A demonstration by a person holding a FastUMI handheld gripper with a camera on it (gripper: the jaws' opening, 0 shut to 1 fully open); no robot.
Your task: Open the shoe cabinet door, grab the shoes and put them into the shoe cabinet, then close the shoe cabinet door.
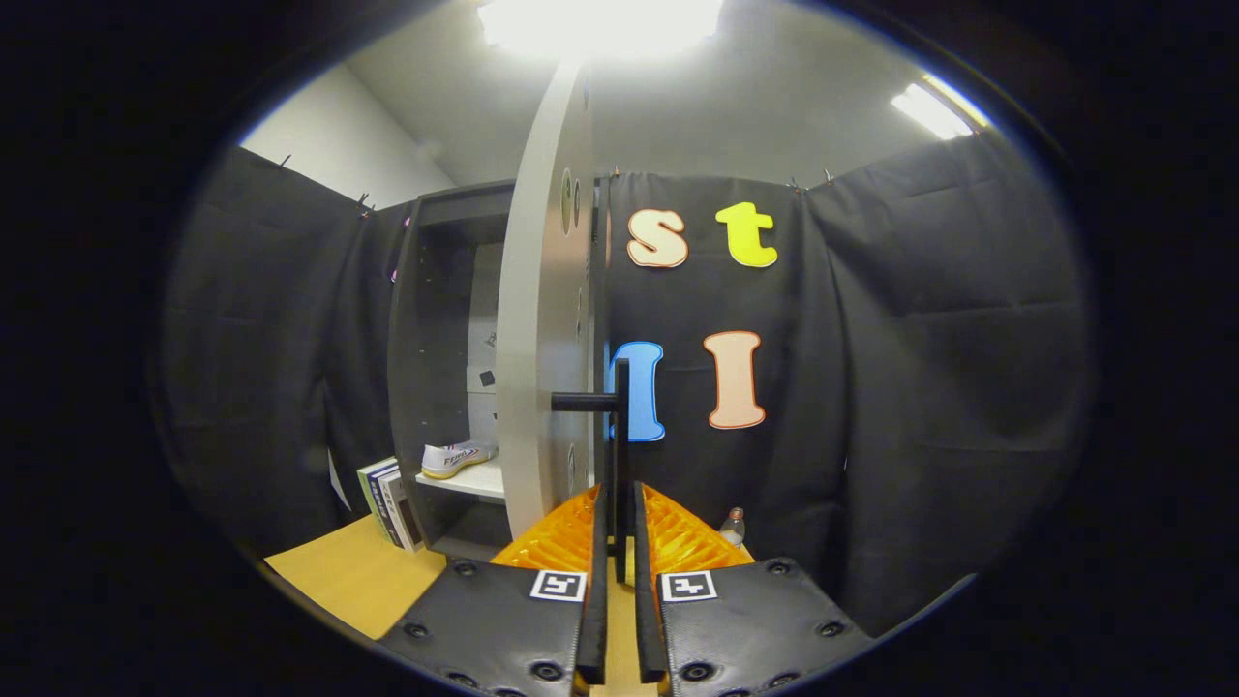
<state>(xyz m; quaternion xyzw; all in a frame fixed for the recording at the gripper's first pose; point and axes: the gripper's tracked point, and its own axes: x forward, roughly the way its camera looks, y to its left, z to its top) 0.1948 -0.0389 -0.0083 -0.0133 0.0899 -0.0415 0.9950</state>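
One shoe (pixel 457 457) sits on the cabinet (pixel 440 290) shelf; the fingers (pixel 602 542) clamp the open door's (pixel 542 319) handle (pixel 619 426), so closing remains.

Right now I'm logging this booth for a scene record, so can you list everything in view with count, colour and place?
Dark grey shoe cabinet: one, open, left of and beyond the fingers.
White cabinet door: one, swung open, seen edge-on just ahead of the fingers.
Black bar door handle: one, on the door, its vertical bar between the fingers.
White sneaker: one, on the white shelf inside the cabinet.
Upright books or boxes: a few, white and dark, left of the cabinet base.
Small bottle: one, pale, beyond the right finger.
Yellow-tan floor: one, under the cabinet.
Gripper: one, black fingers with orange ribbed parts, closed on the handle.
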